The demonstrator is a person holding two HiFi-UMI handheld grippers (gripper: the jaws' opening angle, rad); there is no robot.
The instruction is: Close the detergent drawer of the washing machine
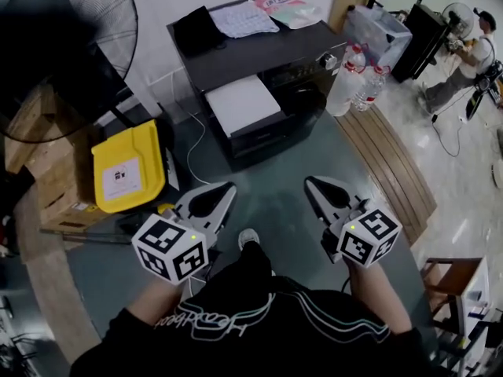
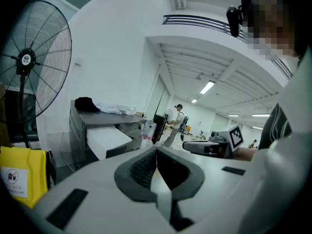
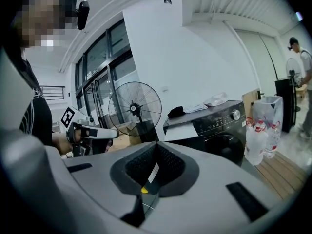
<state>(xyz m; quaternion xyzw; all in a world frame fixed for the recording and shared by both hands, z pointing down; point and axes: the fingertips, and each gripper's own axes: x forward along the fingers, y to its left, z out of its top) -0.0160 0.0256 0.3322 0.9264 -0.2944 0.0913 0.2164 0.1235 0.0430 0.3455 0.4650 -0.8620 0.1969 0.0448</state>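
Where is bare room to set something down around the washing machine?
Bare: the washing machine top before the clothes, and the floor ahead of the open drawer. Crowded: bottles at right, yellow bin at left.

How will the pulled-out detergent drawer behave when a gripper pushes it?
The detergent drawer looks rigid and boxy, so it should probably slide in without flexing. It juts far out of the washing machine, so an off-centre push might skew it.

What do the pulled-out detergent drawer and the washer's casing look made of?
Detergent drawer: pale and matte with an even surface, probably moulded plastic. Washing machine casing: dark and smooth with a soft sheen on top, likely painted metal, though plastic is possible.
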